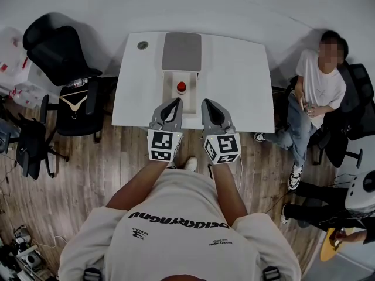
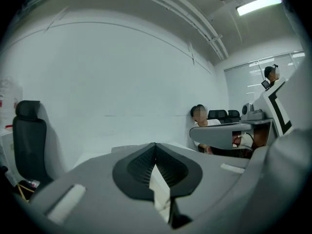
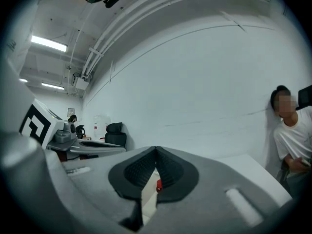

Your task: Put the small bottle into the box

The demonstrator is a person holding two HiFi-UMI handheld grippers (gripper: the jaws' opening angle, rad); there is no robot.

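The small bottle [image 1: 181, 88], with a red cap, stands upright within the white base of the box [image 1: 169, 82] at the middle of the white table [image 1: 240, 81]. The box's grey lid [image 1: 181, 51] lies flat behind it. My left gripper [image 1: 174, 103] and right gripper [image 1: 209, 103] hover side by side over the table's near edge, just short of the box. Both are shut with nothing between the jaws. In the right gripper view a sliver of the red cap [image 3: 159, 185] shows below the closed tips of the right gripper [image 3: 156, 150]. The left gripper [image 2: 156, 146] faces the bare wall.
A small round disc [image 1: 143, 45] lies at the table's far left corner. Black office chairs [image 1: 58, 51] stand left of the table, one with a hanger [image 1: 73, 102] on it. A person [image 1: 319, 86] sits at the right. More chairs and gear crowd the right side.
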